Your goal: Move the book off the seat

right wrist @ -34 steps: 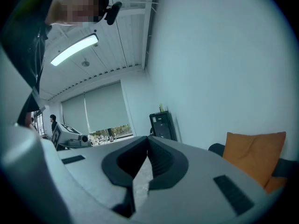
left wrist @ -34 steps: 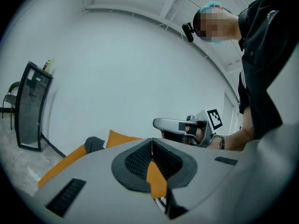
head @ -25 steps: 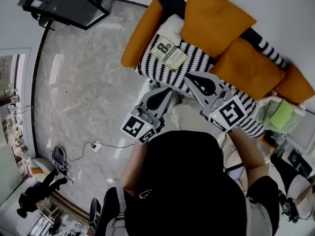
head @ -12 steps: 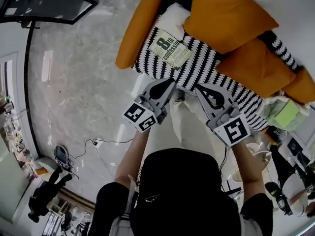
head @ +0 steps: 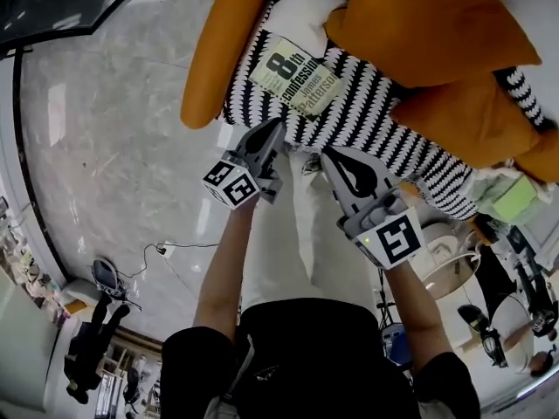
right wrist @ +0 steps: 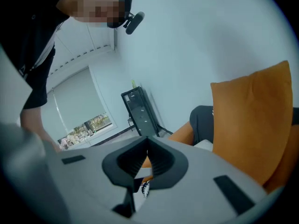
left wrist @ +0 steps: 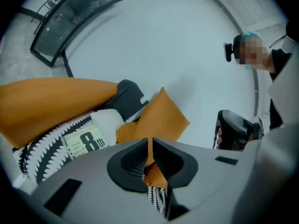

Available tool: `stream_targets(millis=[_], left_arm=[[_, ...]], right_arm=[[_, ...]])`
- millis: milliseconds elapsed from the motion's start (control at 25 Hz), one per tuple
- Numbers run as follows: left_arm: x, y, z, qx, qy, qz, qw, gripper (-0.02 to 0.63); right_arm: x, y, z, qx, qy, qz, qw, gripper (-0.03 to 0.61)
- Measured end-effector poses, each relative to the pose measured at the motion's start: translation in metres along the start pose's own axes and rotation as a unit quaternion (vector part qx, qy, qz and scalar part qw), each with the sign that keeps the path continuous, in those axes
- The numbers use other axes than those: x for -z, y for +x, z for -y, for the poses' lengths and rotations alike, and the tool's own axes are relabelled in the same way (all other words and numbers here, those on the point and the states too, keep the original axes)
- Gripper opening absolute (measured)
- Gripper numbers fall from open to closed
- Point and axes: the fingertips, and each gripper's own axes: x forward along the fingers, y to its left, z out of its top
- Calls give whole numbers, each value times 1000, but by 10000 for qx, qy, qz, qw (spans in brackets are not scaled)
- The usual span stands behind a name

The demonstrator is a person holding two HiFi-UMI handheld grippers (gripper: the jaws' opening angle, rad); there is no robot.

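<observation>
The book (head: 295, 77), pale green with a big black "8th" on its cover, lies flat on the sofa seat, on a black-and-white zigzag throw (head: 376, 116). It shows again in the left gripper view as the book (left wrist: 86, 141), left of and beyond the jaws. My left gripper (head: 276, 129) is shut and empty, its tip at the seat's front edge just short of the book. My right gripper (head: 331, 158) is also shut and empty, to the right by the seat's front edge. The left gripper (left wrist: 149, 154) and right gripper (right wrist: 146, 158) show closed jaws in their own views.
Orange cushions (head: 428, 16) lean at the sofa back, and a white pillow (head: 301, 7) lies behind the book. An orange armrest (head: 218, 51) bounds the seat's left side. Grey marble floor (head: 105, 147) lies to the left, and a green bundle (head: 509, 199) sits at the right.
Both grippers have come down towards the seat's front edge, and the left one has rolled. The sofa and book now look larger and nearer. Both stayed shut.
</observation>
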Motion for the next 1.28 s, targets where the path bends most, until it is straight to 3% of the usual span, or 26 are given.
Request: stream_targets(millis=[320,640,880,1080,1280], left_arm=[[42,37,-111,-48,-836,-68,9965,52],[94,52,-192,-261,-1112,-340,9929,123],[95,57,-215,-355,-1256,-350,9908,159],[111,53,-237,-714,-1573,-302,9845,242],[119,64,-240,-421,-2196,-54,9747,305]], right_arm=[[64,38,27,161,517,-148,9984,15],[120,53,45,453,939,-258,9942,15],[132,58,45,522,1008,-426,9926,15],[142,58,48,546,1108,-407,9915,15],[152,57,46,611,1142,-477,9904,15]])
